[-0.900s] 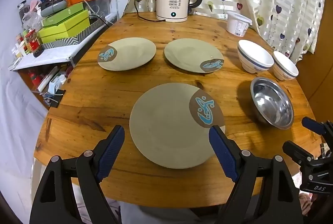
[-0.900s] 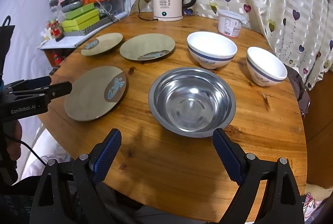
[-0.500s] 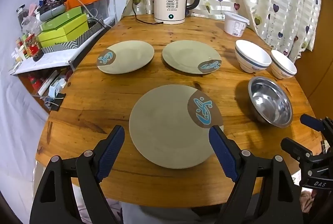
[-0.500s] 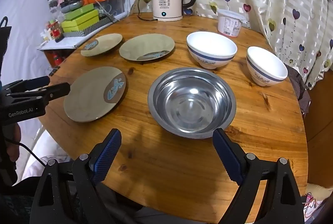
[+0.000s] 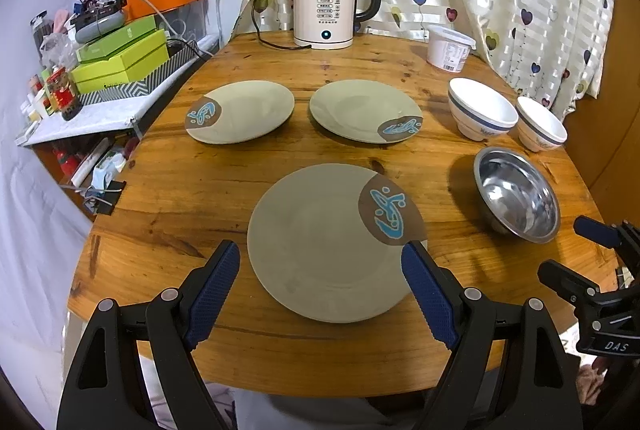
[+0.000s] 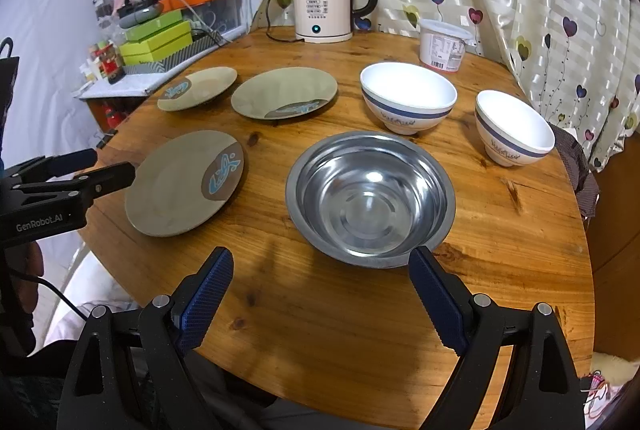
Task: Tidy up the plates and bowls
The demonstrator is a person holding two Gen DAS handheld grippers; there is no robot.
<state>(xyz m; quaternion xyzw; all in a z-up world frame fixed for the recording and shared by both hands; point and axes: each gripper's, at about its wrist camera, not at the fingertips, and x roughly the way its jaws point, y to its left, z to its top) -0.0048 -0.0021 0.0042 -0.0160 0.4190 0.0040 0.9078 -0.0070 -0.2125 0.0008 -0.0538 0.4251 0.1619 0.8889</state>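
Across the last second the round wooden counter (image 5: 224, 190) and all it carried kept their places; only the views drew back and rose a little, so the far rim and the kettle (image 5: 326, 0) sat lower in frame than before. I judged that the task had not started: nothing was stacked or lifted.

Three plates lay apart: the nearest plate (image 5: 320, 254) just ahead of the left tool (image 5: 320, 288), the left far plate (image 5: 240, 112) and the right far plate (image 5: 362, 110) beyond it. The steel bowl (image 6: 370, 198) sat just in front of the right tool (image 6: 320, 294), with the big white bowl (image 6: 408, 96) and the small white bowl (image 6: 514, 126) behind it, none touching.

Both tools were held wide open and empty, above the near edge of the counter.

Readable writing: the kettle showed "55" with a degree mark. The left tool's body read "GenRobot.AI" in the right wrist view; the right tool's body read "DAS" in the left wrist view. A white tub (image 6: 442, 46) carried a printed label too small to read.
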